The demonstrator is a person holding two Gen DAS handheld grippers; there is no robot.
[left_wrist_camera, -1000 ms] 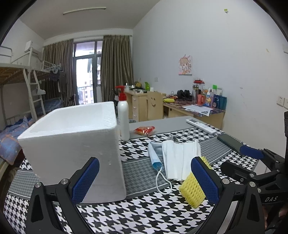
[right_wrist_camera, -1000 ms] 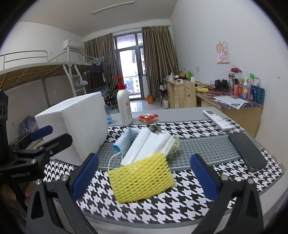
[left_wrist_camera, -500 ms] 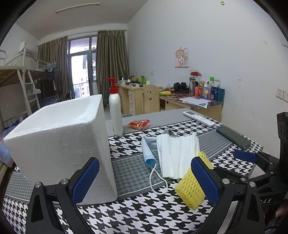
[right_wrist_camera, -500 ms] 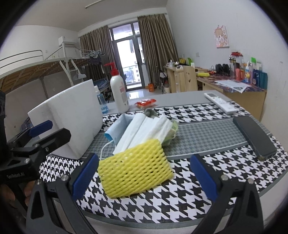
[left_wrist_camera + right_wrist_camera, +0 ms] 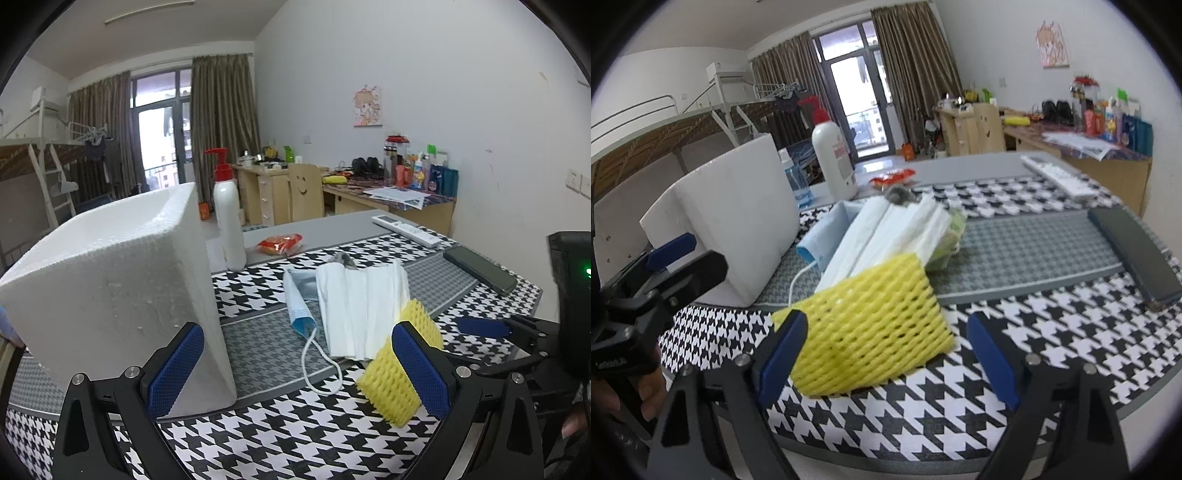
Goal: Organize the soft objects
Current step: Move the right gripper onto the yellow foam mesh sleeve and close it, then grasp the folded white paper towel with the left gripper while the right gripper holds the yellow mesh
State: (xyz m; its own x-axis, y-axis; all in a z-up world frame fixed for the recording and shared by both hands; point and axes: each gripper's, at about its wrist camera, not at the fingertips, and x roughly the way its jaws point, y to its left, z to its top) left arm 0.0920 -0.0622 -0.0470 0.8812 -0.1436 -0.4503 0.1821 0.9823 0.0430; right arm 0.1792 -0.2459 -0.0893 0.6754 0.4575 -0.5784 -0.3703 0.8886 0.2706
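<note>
On the left of the table (image 5: 280, 439), which wears a black-and-white houndstooth cloth, stands a white foam box (image 5: 110, 288), open at the top. The left tool (image 5: 295, 369) hovers low in front of it with its blue pads spread wide and nothing between them; its left pad lies in front of the box's near corner. Behind the box a white pump bottle (image 5: 229, 225) with a red head stands upright, and just right of it lies a small red snack packet (image 5: 280, 244).

In the middle of the cloth lies the heap of soft things: a blue face mask (image 5: 300, 306) with its white ear loop trailing toward the near edge, a stack of folded white tissue (image 5: 362, 310) overlapping it on the right, and a small grey tuft at the far end of the stack. Resting against the near end of the tissue is a yellow foam net sleeve (image 5: 871, 325).

The right tool (image 5: 886, 354) points down at that sleeve. Its jaws are closing, the sleeve sits between them, the left pad is close against the sleeve's edge and the right pad stands clear of it.

Further right lie a dark phone (image 5: 1134, 251) near the table's edge and, beyond it, a white remote control (image 5: 1056, 177).
</note>
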